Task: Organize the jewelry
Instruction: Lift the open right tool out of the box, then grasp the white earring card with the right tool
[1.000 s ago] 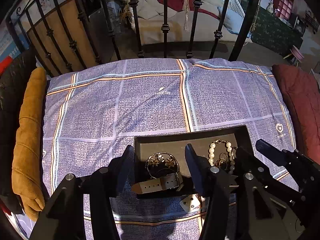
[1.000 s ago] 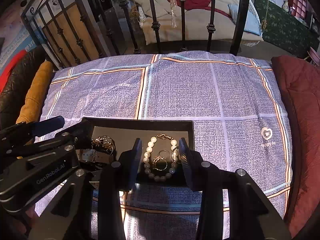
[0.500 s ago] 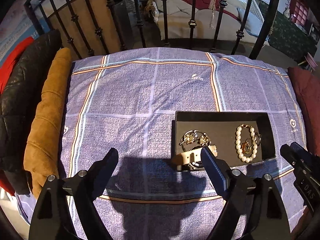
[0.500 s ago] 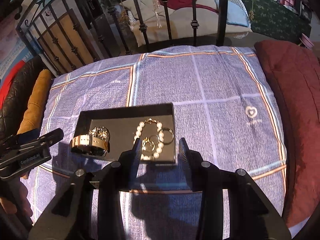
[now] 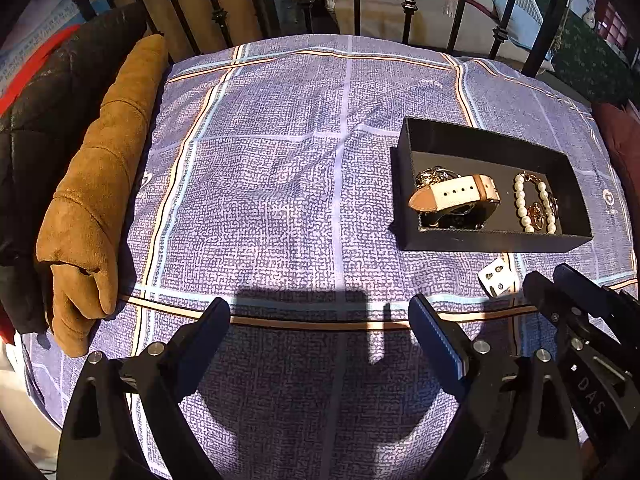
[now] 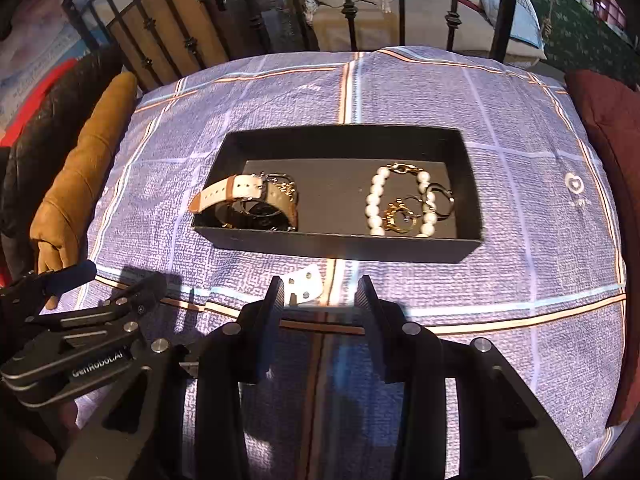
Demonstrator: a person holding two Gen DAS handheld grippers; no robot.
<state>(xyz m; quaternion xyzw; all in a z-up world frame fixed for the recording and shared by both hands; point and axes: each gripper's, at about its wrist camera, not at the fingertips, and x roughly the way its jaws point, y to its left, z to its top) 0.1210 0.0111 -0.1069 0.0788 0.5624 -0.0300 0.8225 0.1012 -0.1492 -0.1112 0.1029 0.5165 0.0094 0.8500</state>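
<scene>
With our right claw (image 6: 320, 292) half-spread and empty, and the left claw (image 5: 320, 312) wide and empty, we aim at the small earring card (image 6: 305, 282) lying just ahead between our fingertips, nipping its edge before lifting toward the black tray (image 6: 340, 242) beyond.

The box (image 6: 344, 142) is sitting on the bedcover (image 6: 520, 320). Inside, the watch (image 6: 248, 200) is lying left and the pearl bracelet (image 6: 376, 200) right; the earring card (image 6: 304, 280) is lying before the box
</scene>
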